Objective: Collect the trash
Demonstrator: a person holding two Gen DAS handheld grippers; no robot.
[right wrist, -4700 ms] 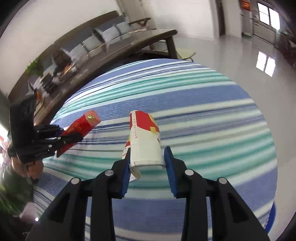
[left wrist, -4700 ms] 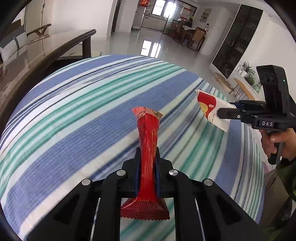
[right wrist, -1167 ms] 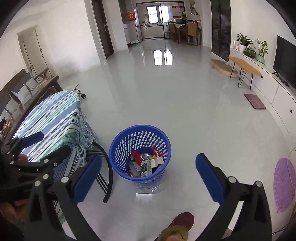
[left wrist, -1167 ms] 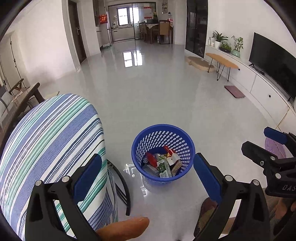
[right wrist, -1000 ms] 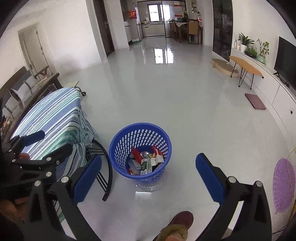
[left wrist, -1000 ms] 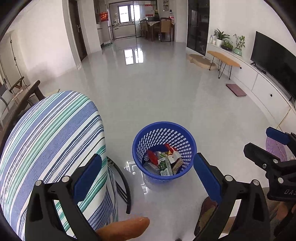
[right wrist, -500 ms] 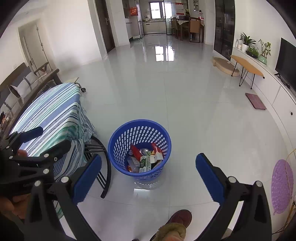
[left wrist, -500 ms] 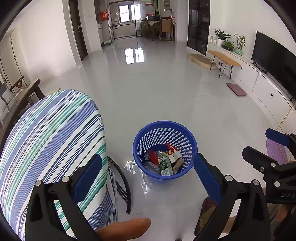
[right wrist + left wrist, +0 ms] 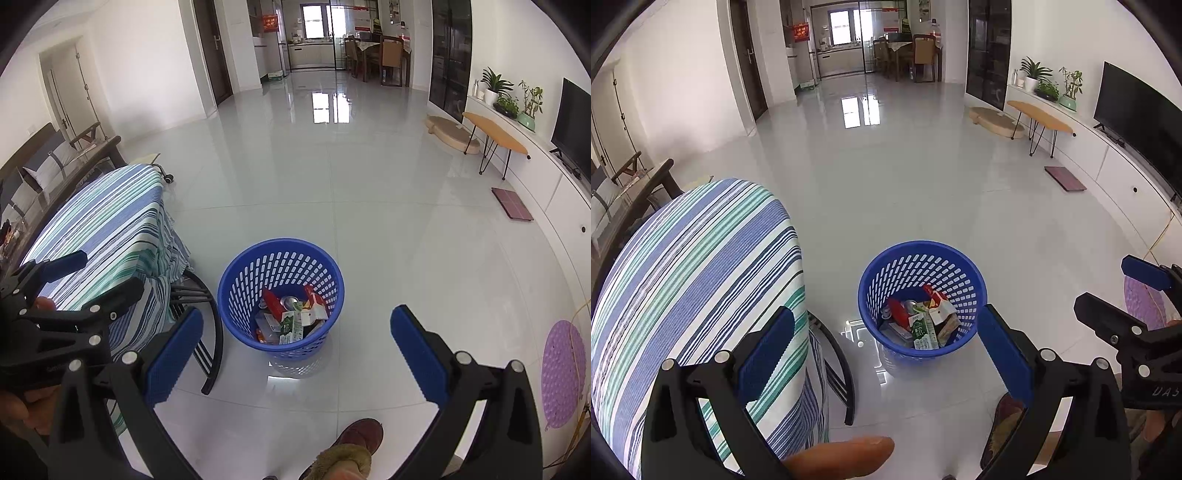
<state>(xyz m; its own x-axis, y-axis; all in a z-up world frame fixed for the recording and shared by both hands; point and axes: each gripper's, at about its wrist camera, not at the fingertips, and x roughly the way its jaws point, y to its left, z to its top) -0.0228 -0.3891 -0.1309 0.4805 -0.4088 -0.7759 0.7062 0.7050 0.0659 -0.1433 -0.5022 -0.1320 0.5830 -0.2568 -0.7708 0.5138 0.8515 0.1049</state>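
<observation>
Blue plastic basket (image 9: 922, 258) sits on the floor beside the striped worktop (image 9: 683, 266), trash (image 9: 291, 317) piled inside. My left gripper (image 9: 886, 350) and right gripper (image 9: 297, 345) both gape wide, empty. Basket looks light, so a clumsy bump could tip it.

Floor (image 9: 369, 192): glossy pale tile, as I see it from both wrists. On it, a blue perforated basket (image 9: 236, 295) at centre, holding cartons and wrappers. At its 9 o'clock, just beside it, the counter (image 9: 110, 229) under a striped cloth, black legs on the tile. At 3 o'clock, well apart, a purple mat (image 9: 563, 373).
</observation>
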